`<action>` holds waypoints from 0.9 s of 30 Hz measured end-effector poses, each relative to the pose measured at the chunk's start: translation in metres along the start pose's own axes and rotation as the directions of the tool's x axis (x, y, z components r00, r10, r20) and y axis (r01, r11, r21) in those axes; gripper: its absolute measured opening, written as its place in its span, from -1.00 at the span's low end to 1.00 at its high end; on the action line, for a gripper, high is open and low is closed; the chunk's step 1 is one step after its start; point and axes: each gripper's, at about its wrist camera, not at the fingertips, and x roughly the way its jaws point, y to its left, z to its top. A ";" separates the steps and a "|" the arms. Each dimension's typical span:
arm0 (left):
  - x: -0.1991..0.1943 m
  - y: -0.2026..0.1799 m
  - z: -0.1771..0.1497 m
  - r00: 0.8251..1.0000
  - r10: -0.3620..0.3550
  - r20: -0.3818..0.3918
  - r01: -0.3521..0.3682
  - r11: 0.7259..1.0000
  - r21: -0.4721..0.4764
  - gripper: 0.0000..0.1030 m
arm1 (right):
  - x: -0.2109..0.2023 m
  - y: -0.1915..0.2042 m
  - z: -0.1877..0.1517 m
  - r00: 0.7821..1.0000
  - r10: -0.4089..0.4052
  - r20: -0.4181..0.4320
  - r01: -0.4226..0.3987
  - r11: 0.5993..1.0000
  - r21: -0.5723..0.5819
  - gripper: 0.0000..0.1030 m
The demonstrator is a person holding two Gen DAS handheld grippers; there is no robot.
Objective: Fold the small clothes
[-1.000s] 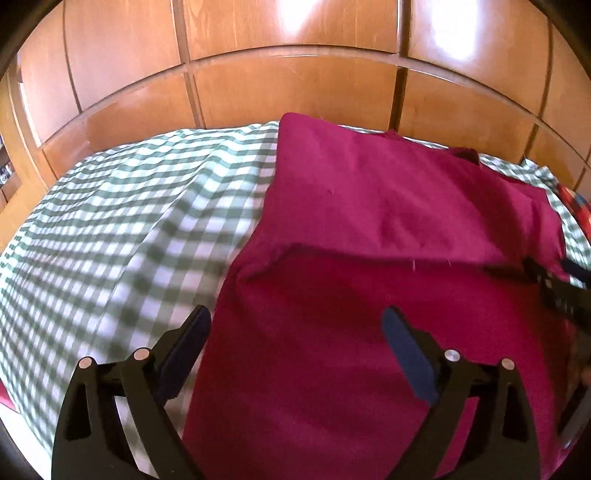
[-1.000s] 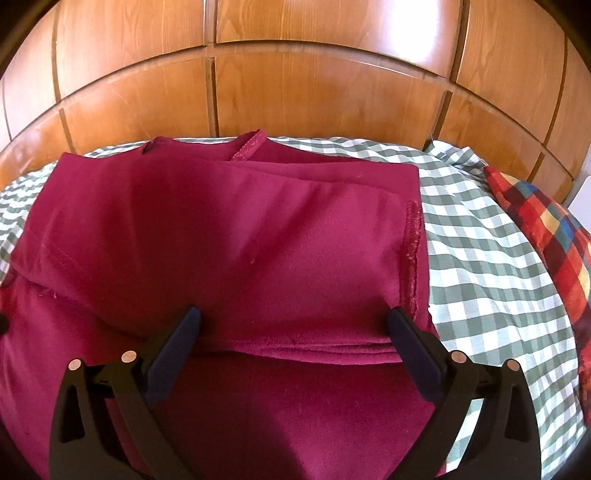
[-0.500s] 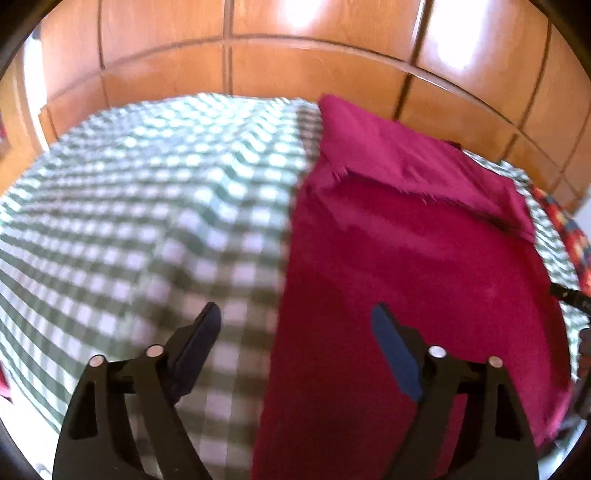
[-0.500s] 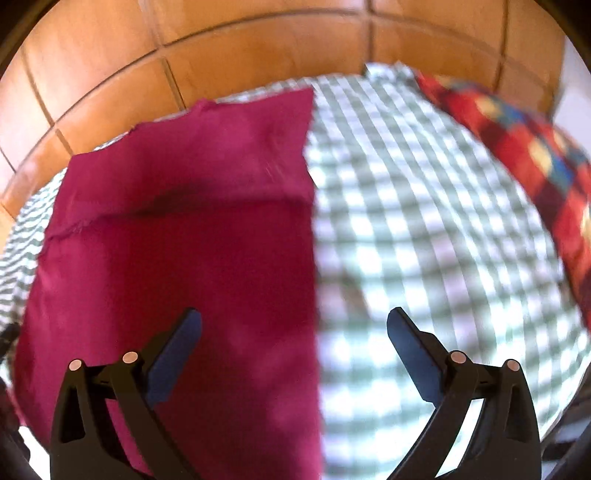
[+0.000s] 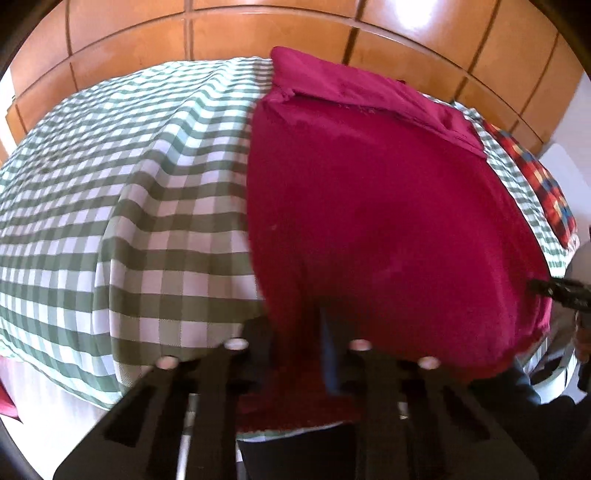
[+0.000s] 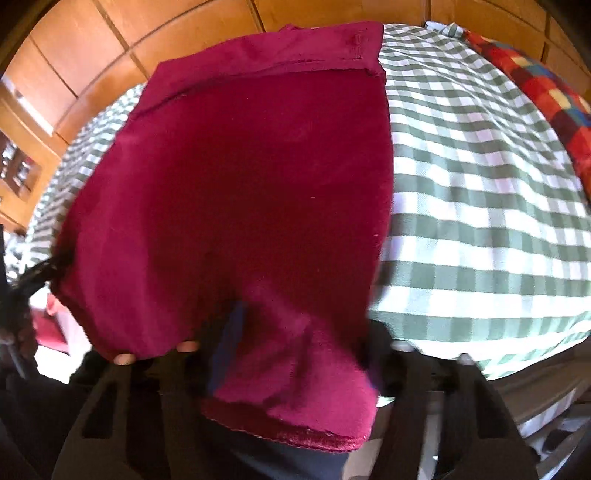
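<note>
Left hand-held gripper (image 5: pixel 295 332) pinches the near left corner of the one crimson garment (image 5: pixel 369 206); right hand-held gripper (image 6: pixel 295 354) pinches its near right corner; both jaws closed on cloth; the garment lies lengthwise away toward the wooden headboard (image 5: pixel 258 33), on the green-checked bed (image 5: pixel 129 177); one plaid pillow (image 6: pixel 546 88) at right.

Cloth: crimson garment (image 5: pixel 376 206) spread on checked bedsheet (image 5: pixel 122 192), far edge folded over
Left claw (image 5: pixel 295 343): fingers close together, pinching near hem
Backdrop: wooden headboard (image 5: pixel 229 33)
</note>
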 end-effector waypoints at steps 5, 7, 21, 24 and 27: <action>-0.028 0.006 0.031 0.986 -0.147 0.084 0.152 0.987 -0.057 -0.87 | -0.027 -0.004 0.035 0.987 0.117 0.114 -0.119 0.993 0.010 -0.81; -0.033 0.011 0.050 0.975 -0.187 0.121 0.197 0.977 -0.079 -0.87 | -0.028 -0.009 0.052 0.978 0.150 0.148 -0.156 0.987 0.028 -0.81; 0.044 0.026 0.195 0.985 -0.118 0.122 0.143 0.964 -0.223 -0.21 | 0.037 -0.056 0.161 0.975 0.163 0.149 -0.195 0.954 0.229 -0.35; 0.037 0.043 0.201 0.974 -0.062 0.216 0.124 0.950 -0.287 0.28 | 0.019 -0.059 0.158 0.953 0.227 0.201 -0.268 0.941 0.208 0.52; 0.040 0.064 0.192 0.972 -0.089 0.218 0.160 0.930 -0.330 0.38 | -0.007 -0.070 0.142 0.941 0.216 0.261 -0.270 0.943 0.194 0.73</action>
